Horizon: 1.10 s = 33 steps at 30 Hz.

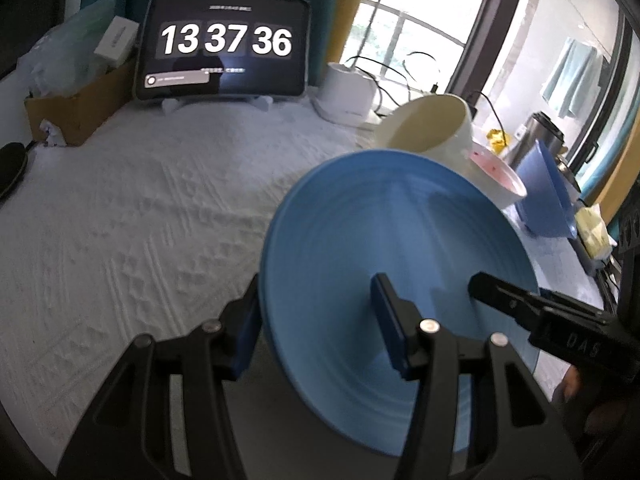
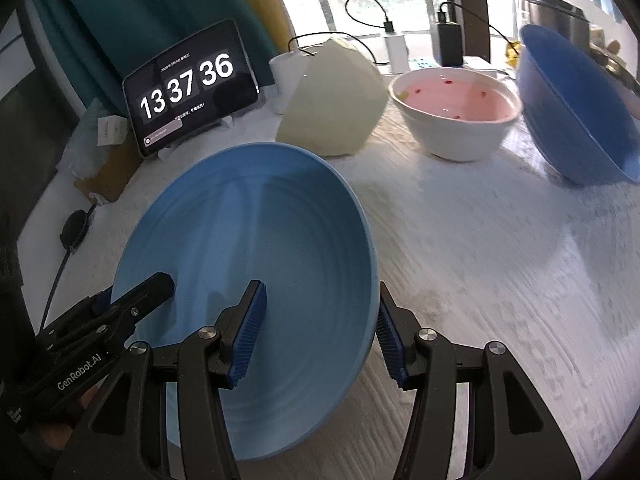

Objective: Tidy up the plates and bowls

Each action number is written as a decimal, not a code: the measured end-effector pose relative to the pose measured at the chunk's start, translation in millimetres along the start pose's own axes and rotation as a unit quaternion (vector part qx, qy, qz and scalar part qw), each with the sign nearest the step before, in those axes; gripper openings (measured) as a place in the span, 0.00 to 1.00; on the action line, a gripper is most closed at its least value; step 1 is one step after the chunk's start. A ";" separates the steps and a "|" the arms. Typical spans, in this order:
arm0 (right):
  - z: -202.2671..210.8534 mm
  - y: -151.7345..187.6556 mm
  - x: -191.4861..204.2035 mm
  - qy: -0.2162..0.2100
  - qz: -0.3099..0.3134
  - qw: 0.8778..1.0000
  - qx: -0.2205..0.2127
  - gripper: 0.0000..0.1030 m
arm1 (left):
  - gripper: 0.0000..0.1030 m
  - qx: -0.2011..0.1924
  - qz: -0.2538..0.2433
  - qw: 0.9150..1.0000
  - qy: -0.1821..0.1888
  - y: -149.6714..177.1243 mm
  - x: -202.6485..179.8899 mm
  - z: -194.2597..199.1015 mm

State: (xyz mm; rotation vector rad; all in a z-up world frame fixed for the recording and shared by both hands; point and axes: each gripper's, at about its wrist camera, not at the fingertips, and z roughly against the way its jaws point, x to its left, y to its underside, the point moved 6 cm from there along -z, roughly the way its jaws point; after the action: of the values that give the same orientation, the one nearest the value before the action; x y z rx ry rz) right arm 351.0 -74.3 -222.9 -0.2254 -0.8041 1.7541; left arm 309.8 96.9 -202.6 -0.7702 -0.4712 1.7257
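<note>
A light blue ribbed plate [image 1: 360, 248] [image 2: 256, 240] is held tilted above the white textured tablecloth [image 1: 140, 220] by both grippers. My left gripper [image 1: 316, 320] is shut on its left rim, one finger outside and one inside the dish. On the opposite rim my right gripper [image 2: 320, 336] is shut the same way. Each view shows the other gripper's black tip resting inside the plate. Behind stand a cream bowl [image 2: 332, 100] tipped on its side, a white bowl with a pink inside [image 2: 456, 112] and a dark blue bowl [image 2: 576, 108].
A tablet showing a clock [image 1: 224, 44] leans at the back of the table, with a cardboard box [image 1: 76, 108] to its left. Chargers and cables [image 2: 448, 36] lie by the window. A black round pad [image 2: 74, 228] sits at the left edge.
</note>
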 end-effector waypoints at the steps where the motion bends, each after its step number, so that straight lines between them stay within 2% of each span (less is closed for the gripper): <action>1: -3.0 -1.6 1.9 -0.001 0.001 1.000 0.001 0.55 | 0.52 0.000 0.003 1.000 -0.001 -1.8 2.7 -1.2; 8: -24.5 -9.5 14.8 -0.011 0.007 1.000 0.013 0.55 | 0.52 0.005 0.010 1.000 -0.012 -8.5 19.6 -14.5; 13: -32.6 -10.0 11.4 -0.013 -0.007 1.000 0.016 0.56 | 0.52 0.000 -0.002 1.000 -0.023 -7.1 17.1 -13.8; 24: -32.4 -10.1 12.2 -0.009 -0.005 1.000 0.015 0.56 | 0.52 0.006 0.007 1.000 -0.018 -5.9 18.3 -11.6; 33: -13.9 -10.2 7.7 0.002 -0.003 1.000 -0.001 0.56 | 0.53 -0.015 0.013 0.999 -0.025 -8.1 17.4 5.8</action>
State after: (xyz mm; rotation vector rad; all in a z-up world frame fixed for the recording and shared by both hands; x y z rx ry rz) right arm 363.6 -60.4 -225.2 -0.2274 -0.8031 1.7459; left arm 308.6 116.2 -197.6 -0.7575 -0.5245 1.7686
